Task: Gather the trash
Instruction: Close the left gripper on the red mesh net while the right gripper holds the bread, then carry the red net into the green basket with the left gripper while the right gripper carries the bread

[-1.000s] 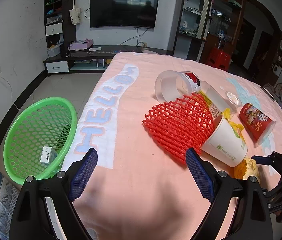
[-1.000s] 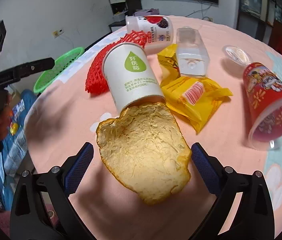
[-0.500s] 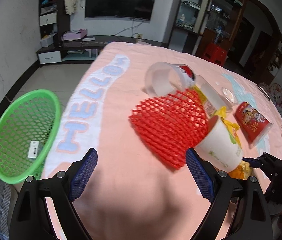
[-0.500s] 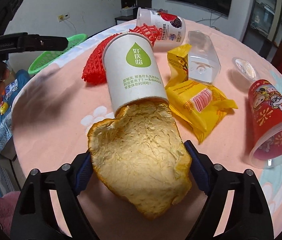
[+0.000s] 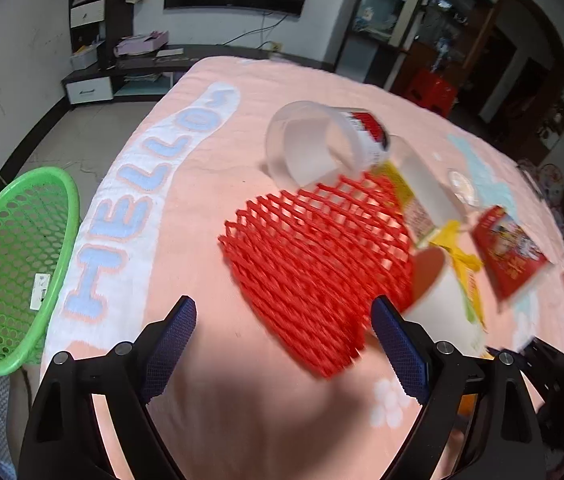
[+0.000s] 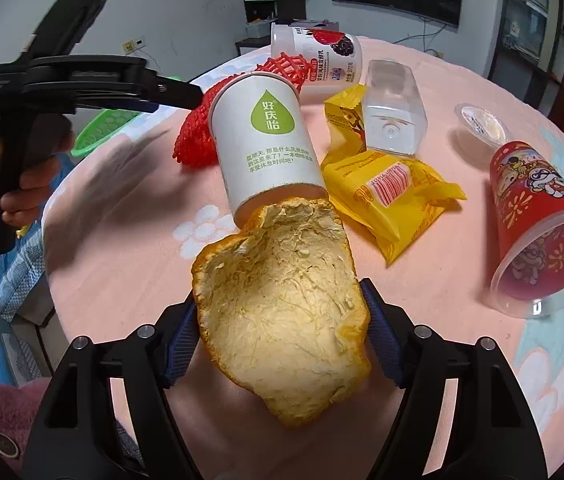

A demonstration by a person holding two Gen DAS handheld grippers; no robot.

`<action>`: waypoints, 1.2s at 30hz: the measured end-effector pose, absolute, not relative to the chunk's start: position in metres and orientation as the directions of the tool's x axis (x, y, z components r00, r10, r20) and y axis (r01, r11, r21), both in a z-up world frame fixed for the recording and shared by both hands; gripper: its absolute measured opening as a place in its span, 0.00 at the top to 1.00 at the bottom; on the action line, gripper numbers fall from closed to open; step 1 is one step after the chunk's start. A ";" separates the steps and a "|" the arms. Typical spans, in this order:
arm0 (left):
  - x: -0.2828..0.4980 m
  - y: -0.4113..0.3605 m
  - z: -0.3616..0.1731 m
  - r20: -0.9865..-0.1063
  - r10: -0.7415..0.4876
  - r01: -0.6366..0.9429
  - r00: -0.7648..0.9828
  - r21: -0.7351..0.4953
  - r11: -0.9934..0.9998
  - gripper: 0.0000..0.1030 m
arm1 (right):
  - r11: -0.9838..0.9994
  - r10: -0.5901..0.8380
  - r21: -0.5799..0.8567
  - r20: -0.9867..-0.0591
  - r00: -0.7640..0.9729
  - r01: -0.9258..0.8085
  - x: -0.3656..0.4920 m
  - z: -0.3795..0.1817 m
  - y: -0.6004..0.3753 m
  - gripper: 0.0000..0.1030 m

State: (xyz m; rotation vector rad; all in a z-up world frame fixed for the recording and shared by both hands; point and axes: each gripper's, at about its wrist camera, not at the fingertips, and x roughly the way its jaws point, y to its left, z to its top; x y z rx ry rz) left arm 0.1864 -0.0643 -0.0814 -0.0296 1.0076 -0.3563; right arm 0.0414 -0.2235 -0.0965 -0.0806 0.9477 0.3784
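Note:
A large orange peel sits between the fingers of my right gripper, which is shut on it, its pads pressing both sides. A white paper cup lies just beyond the peel. My left gripper is open and empty, just short of a red foam fruit net. The left gripper also shows in the right wrist view, over the table's left edge. A green basket stands on the floor left of the table.
On the pink tablecloth lie a yellow snack wrapper, a clear plastic box, a yogurt bottle, a red cup and a small clear lid. The basket holds a small white item.
My right gripper has closed from open onto the orange peel and moved in. My left gripper has moved forward and right, nearer the red net, still open.

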 end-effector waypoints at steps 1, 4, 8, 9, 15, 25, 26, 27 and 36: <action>0.192 -0.067 -0.085 -0.829 -0.296 0.271 0.474 -0.183 0.945 0.16 | 0.931 0.283 0.101 -0.804 0.523 -0.350 0.043 -0.097 -0.222 0.25; 0.205 -0.071 -0.095 -0.852 -0.275 0.250 0.446 -0.177 0.952 0.23 | 0.929 0.284 0.096 -0.803 0.524 -0.356 0.043 -0.099 -0.221 0.22; 0.212 -0.073 -0.106 -0.863 -0.307 0.257 0.401 -0.216 0.942 0.48 | 0.928 0.290 0.102 -0.801 0.523 -0.358 0.044 -0.101 -0.221 0.21; 0.212 -0.074 -0.107 -0.862 -0.312 0.264 0.398 -0.218 0.940 0.55 | 0.927 0.292 0.103 -0.803 0.519 -0.362 0.044 -0.101 -0.220 0.19; 0.204 -0.072 -0.103 -0.850 -0.328 0.287 0.411 -0.221 0.932 0.84 | 0.923 0.293 0.104 -0.814 0.502 -0.370 0.047 -0.105 -0.218 0.17; 0.183 -0.050 -0.068 -0.798 -0.323 0.284 0.508 -0.198 0.938 0.87 | 0.926 0.288 0.094 -0.802 0.524 -0.364 0.034 -0.097 -0.217 0.39; 0.181 -0.047 -0.065 -0.793 -0.323 0.284 0.516 -0.197 0.938 0.87 | 0.927 0.286 0.092 -0.800 0.527 -0.363 0.033 -0.095 -0.218 0.40; 0.179 -0.043 -0.061 -0.787 -0.324 0.281 0.524 -0.200 0.939 0.87 | 0.927 0.286 0.091 -0.799 0.528 -0.364 0.031 -0.094 -0.218 0.41; 0.166 -0.012 -0.032 -0.738 -0.331 0.260 0.588 -0.215 0.941 0.87 | 0.925 0.292 0.080 -0.773 0.563 -0.371 0.031 -0.076 -0.216 0.43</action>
